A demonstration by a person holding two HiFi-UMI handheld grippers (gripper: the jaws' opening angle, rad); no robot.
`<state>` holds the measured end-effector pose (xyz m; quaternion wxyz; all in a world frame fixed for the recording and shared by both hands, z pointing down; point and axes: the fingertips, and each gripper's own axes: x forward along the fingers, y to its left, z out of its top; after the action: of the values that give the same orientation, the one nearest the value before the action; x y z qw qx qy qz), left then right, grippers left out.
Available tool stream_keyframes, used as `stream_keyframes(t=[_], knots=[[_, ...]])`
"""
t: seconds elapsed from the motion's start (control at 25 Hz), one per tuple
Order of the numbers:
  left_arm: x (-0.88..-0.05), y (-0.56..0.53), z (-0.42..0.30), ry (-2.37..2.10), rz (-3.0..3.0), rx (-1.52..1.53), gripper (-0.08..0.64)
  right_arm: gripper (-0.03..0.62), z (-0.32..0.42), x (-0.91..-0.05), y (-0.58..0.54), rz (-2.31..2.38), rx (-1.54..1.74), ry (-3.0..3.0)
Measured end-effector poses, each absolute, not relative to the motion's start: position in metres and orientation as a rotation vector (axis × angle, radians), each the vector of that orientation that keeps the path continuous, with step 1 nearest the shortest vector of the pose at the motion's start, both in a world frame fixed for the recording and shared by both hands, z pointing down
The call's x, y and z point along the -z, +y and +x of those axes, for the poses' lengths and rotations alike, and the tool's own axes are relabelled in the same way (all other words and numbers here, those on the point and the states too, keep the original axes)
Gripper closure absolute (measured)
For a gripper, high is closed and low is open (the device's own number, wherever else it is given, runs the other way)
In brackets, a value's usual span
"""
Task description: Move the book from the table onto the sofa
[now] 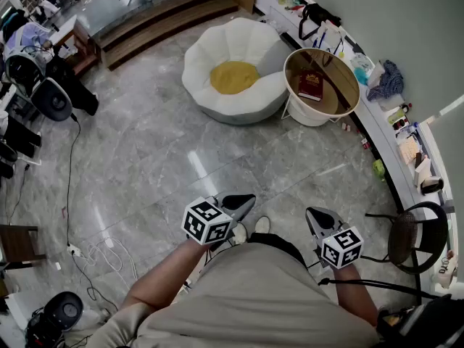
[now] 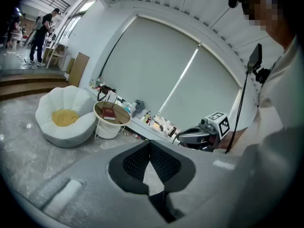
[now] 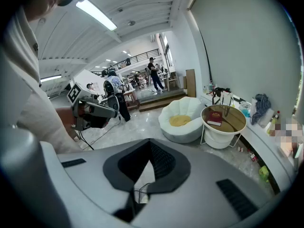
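A dark red book (image 1: 311, 85) lies on the round wood-topped side table (image 1: 338, 95) by the wall. Just left of it stands the white shell-shaped sofa (image 1: 217, 56) with a yellow cushion (image 1: 233, 77). Both are far ahead across the marble floor. My left gripper (image 1: 245, 201) and right gripper (image 1: 314, 214) are held in front of the person's body, both shut and empty. The left gripper view shows its jaws (image 2: 150, 147) closed, with the book (image 2: 109, 113) and sofa (image 2: 64, 119) far off. The right gripper view shows closed jaws (image 3: 150, 147), the book (image 3: 214, 118) and the sofa (image 3: 183, 120).
A long cluttered counter (image 1: 395, 133) runs along the right wall. A black round stool (image 1: 409, 238) stands at the near right. Cables (image 1: 101, 256) lie on the floor at left. Office chairs (image 1: 51, 96) and wooden steps (image 1: 167, 17) are at the back left.
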<state>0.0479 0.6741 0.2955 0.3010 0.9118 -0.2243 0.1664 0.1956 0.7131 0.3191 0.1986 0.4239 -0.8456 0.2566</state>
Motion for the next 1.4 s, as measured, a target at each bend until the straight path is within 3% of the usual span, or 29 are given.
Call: stream_keyframes(t=[0.72,0.76,0.84,0.88,1.04,1.4], knots=[[-0.287,0.608,0.095,-0.582,2.497,-0.578,0.551,0.578,0.24,-0.333,0.627,1.209,-0.753,-2.442],[-0.287,0.597,0.097,-0.566,2.519,-0.594,0.551,0.575,0.242,-0.335,0.616,1.228,-0.756,-2.435],[-0.291,0.571,0.1,-0.535,2.539,-0.596,0.549,0.491,0.247,-0.341,0.595,1.284,-0.78,-2.405],[-0.294,0.558,0.101,-0.518,2.536,-0.586,0.544,0.485,0.25,-0.345,0.586,1.319,-0.802,-2.388],[-0.306,0.491,0.11,-0.42,2.528,-0.55,0.462,0.476,0.256,-0.364,0.538,1.445,-0.865,-2.321],[-0.31,0.33,0.057,-0.213,2.531,-0.615,0.453,0.476,0.21,-0.352,0.386,1.653,-0.874,-2.206]])
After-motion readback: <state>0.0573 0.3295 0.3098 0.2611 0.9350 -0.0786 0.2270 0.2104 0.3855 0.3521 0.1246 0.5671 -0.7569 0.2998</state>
